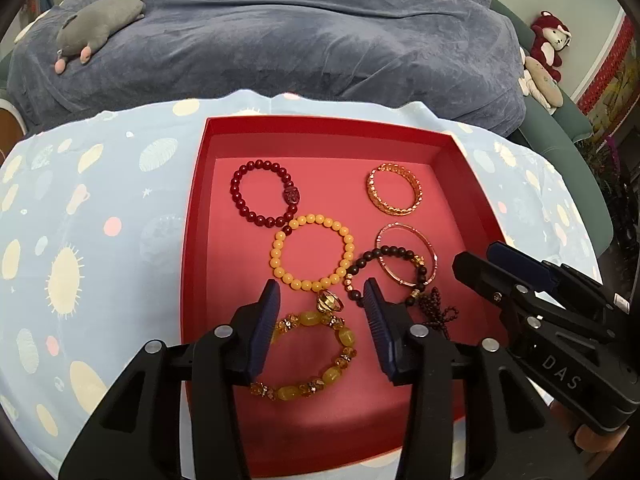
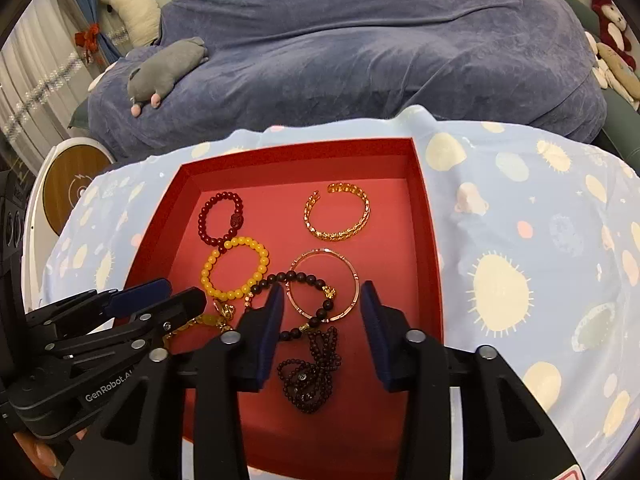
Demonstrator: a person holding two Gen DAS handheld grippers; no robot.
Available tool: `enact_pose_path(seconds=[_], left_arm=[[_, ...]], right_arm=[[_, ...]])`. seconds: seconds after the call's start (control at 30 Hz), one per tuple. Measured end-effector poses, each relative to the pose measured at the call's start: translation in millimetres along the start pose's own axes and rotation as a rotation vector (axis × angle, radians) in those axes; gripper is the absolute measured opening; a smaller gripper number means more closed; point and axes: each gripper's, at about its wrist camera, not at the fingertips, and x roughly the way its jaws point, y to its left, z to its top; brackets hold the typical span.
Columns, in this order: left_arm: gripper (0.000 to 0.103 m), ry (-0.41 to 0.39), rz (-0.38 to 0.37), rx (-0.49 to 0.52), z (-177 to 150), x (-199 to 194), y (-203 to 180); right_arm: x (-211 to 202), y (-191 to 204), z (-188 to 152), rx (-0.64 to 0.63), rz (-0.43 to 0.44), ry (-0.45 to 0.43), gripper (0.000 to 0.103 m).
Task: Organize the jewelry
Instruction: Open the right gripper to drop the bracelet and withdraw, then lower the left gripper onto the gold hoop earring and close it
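Hovering wide open and empty over the red tray (image 1: 196,216), the left gripper (image 1: 320,304) and right gripper (image 2: 320,304) risk snagging 2 overlapped pieces, the dark bead bracelet (image 2: 304,280) lying across the thin bangle (image 2: 348,276).

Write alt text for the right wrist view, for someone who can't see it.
An open right tool hangs over a red tray of bracelets: dark red beads, yellow beads, a gold chain cuff, a thin rose-gold bangle and a dark beaded bracelet. The left tool enters from the left.
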Motion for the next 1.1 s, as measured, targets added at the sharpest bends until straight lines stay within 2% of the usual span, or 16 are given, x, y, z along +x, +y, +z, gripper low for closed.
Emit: enact_pose_path(seconds=[0.17, 0.3, 0.5, 0.87, 1.03, 1.1], left_arm=[[0.055, -0.053, 0.020, 0.026, -10, -32, -7], [0.056, -0.070, 0.031, 0.040, -29, -52, -11], [0.056, -0.051, 0.040, 0.038, -65, -68, -13], [0.056, 0.013, 0.100, 0.026, -135, -68, -15], [0.056, 0.051, 0.119, 0.031, -157, -61, -13], [0.056, 0.067, 0.121, 0.025, -162, -57, -11]], right_arm=[[-33, 5, -15, -0.013, 0.006, -0.027, 0.047], [-52, 8, -39, -0.020, 0.010, -0.017, 0.048], [-71, 10, -85, -0.021, 0.009, 0.017, 0.048], [-72, 17, -159, -0.049, -0.007, 0.115, 0.048], [-58, 19, -178, -0.047, -0.013, 0.158, 0.046], [-53, 20, -181, -0.048, -0.011, 0.169, 0.041]])
